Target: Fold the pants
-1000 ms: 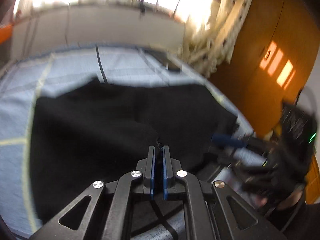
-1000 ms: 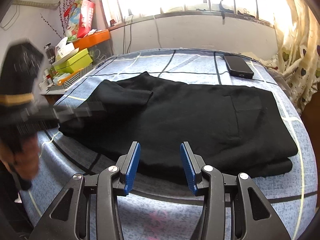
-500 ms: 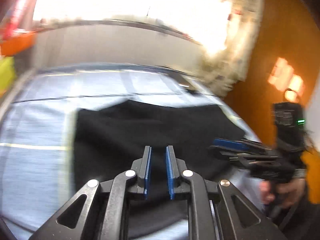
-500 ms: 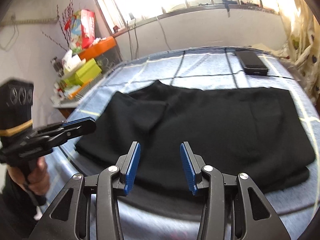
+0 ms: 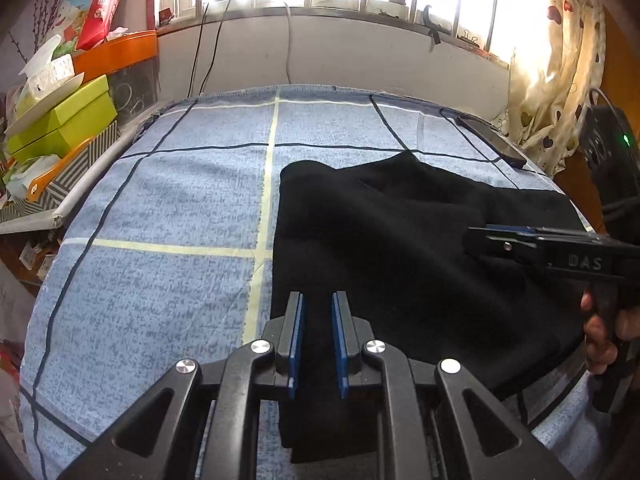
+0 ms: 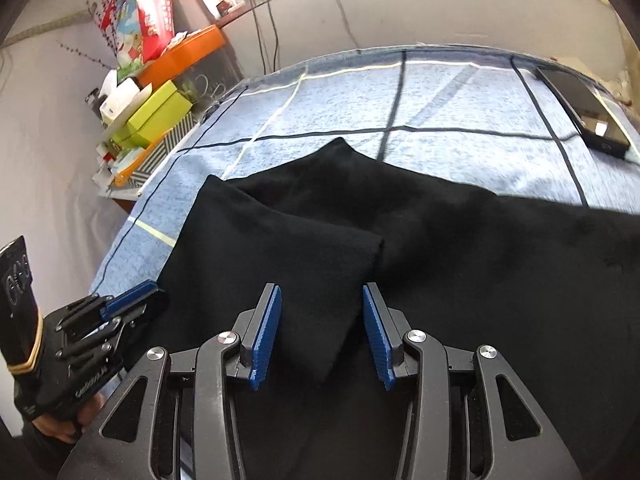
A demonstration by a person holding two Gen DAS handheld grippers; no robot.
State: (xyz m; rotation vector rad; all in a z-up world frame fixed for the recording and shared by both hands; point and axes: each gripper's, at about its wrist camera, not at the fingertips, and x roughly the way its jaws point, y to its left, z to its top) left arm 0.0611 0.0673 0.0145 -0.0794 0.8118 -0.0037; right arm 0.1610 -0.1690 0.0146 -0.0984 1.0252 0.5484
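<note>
Black pants (image 5: 400, 248) lie folded on the blue checked cloth (image 5: 172, 208); they also fill the right wrist view (image 6: 460, 248), with a folded flap on top near the front left. My left gripper (image 5: 318, 320) is slightly open and empty, hovering over the pants' near left edge. My right gripper (image 6: 322, 320) is open and empty above the folded flap. The right gripper also shows in the left wrist view (image 5: 500, 236), over the pants' right side. The left gripper shows in the right wrist view (image 6: 132, 300), at the pants' left edge.
A black phone (image 6: 580, 108) lies at the far right of the cloth. Green boxes (image 5: 60, 120), an orange tray and clutter stand on a shelf to the left. A wall with cables and a window is behind. A curtain (image 5: 552, 80) hangs at the right.
My left gripper opened from shut, let go of the pants and swung left. My right gripper moved forward and lower over the folded flap, still open.
</note>
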